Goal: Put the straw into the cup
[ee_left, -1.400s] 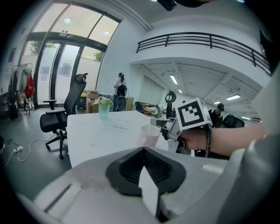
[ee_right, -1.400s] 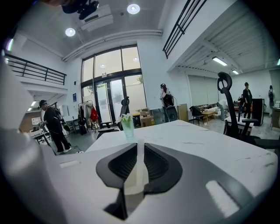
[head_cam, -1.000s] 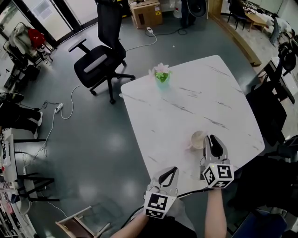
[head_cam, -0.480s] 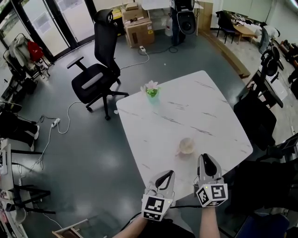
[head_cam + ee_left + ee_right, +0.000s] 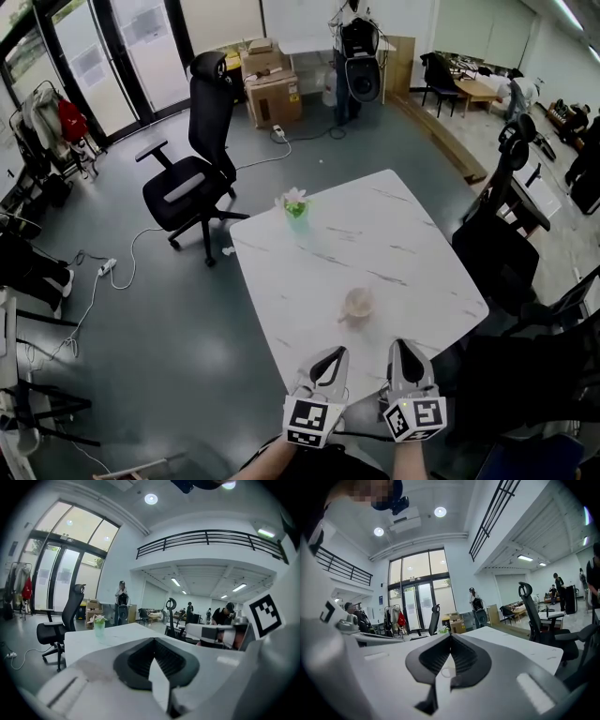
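At the near edge of the white marbled surface (image 5: 412,253), the left gripper (image 5: 337,352) and the right gripper (image 5: 397,345) are held side by side, each with its jaws pressed together and nothing between them. The cup (image 5: 358,302) stands just beyond their tips, apart from both. A thin pale straw (image 5: 344,318) seems to lean out over the cup's near-left rim, though it is too small to be sure, and a vase of flowers (image 5: 295,206) stands near the far edge.
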Motion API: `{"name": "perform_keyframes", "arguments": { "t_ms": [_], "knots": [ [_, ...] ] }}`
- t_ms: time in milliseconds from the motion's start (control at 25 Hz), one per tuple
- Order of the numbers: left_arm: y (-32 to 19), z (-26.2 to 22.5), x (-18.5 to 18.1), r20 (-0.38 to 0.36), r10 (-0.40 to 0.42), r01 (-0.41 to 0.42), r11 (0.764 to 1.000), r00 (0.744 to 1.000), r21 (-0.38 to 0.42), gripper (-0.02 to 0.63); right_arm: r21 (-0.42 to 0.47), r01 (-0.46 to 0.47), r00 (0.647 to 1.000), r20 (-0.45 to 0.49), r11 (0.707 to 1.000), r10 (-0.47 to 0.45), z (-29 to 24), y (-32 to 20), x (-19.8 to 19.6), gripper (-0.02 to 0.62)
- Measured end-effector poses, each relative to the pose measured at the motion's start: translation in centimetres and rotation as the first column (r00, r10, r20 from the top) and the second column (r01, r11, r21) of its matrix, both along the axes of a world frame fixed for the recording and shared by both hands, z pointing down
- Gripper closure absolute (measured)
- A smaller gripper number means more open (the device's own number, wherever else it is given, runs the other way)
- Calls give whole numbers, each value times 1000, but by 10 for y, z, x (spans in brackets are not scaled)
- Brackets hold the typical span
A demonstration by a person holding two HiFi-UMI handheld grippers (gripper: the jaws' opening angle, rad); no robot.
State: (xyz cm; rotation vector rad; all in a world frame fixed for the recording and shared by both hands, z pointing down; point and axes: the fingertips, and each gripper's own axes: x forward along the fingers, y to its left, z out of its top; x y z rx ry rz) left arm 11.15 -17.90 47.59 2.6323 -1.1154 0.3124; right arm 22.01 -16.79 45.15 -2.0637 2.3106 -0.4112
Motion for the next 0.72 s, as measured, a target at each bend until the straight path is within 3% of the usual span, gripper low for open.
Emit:
{"name": "perform_keyframes", "arguments": {
  "t_ms": [240, 440, 720],
  "knots": [
    [15, -4, -3, -6, -8, 8, 1000, 1000, 30, 604, -12, 7, 999, 52, 1000, -6, 3, 30, -6, 594],
    [21, -7, -9, -66, -58, 57, 998, 996, -16, 604, -37, 13, 993, 120, 999, -8, 11, 47, -13, 595],
    [24, -23, -3, -83, -38, 39, 999, 996, 18, 604, -25, 25, 996, 91, 999, -22, 5, 54, -18, 595]
  ]
}}
